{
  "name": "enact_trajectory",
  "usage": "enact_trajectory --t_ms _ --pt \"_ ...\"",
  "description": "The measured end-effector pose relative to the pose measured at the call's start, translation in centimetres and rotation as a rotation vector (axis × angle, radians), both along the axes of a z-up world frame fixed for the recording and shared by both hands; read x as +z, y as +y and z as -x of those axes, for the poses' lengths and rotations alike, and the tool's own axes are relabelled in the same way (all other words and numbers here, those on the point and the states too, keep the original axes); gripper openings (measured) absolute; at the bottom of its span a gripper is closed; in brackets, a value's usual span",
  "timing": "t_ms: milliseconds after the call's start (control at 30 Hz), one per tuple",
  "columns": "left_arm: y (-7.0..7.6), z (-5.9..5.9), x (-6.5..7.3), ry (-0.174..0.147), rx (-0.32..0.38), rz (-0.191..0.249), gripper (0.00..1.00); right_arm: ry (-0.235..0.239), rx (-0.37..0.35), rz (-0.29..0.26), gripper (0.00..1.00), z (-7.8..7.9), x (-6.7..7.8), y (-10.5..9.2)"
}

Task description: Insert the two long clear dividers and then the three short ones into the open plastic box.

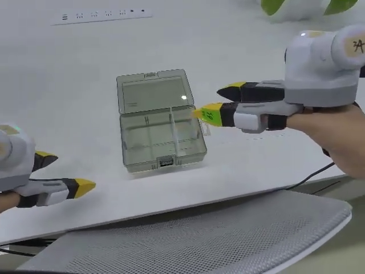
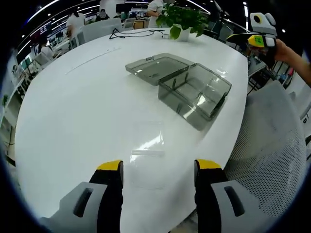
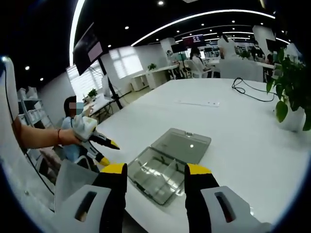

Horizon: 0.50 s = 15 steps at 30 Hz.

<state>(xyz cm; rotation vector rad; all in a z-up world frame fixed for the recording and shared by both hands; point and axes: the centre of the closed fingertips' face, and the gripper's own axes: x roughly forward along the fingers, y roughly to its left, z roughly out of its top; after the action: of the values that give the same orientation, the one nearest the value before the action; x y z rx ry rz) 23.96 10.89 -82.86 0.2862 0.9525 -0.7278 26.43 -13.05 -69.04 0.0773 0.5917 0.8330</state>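
On my head view the box (image 1: 165, 145) sits open near the middle of the white table (image 1: 63, 97). Its lid (image 1: 153, 94) is laid back flat on the far side. I can make out one divider (image 1: 171, 132) standing upright inside. It runs from the hinge side towards the front latch and splits the tray into a wider left part and a narrower right one. Whether any more are fitted I cannot tell. My right gripper (image 1: 208, 103) hangs above the table just right of the box, tips pointing left towards its right wall. Its jaws are spread well apart, with nothing I can see between them. In the right gripper view those jaws frame the box from above, with plain air in the gap. My left gripper (image 1: 71, 170) is low at the near left of the table, well apart from the box, its jaws wide and empty. In the left gripper view some clear pieces (image 2: 147, 145) lie flat on the table just ahead of those jaws, not touching them. They are so faint against the white that I cannot count them or tell long from short. A grey mesh chair (image 1: 228, 240) is tucked against the near edge of the table. A plant (image 1: 296, 5) stands at the far right, and a white power strip (image 1: 102, 14) lies along the far side.
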Motion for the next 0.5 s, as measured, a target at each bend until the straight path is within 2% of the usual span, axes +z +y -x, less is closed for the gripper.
enact_trajectory --t_ms 133,233,333,500 --pt "0.4 0.0 -0.6 0.021 0.012 -0.033 0.54 -0.021 0.006 -0.014 0.50 0.1 0.1 -0.5" --pt "0.5 0.0 -0.7 0.023 0.010 -0.050 0.52 -0.058 0.029 -0.004 0.51 0.3 0.2 -0.8" --pt "0.8 0.1 -0.9 0.028 0.002 -0.077 0.49 -0.072 0.043 0.000 0.53 0.6 0.0 -1.1" --pt "1.1 0.3 -1.0 0.040 0.021 -0.071 0.48 -0.089 0.067 0.017 0.55 0.9 -0.3 -1.5"
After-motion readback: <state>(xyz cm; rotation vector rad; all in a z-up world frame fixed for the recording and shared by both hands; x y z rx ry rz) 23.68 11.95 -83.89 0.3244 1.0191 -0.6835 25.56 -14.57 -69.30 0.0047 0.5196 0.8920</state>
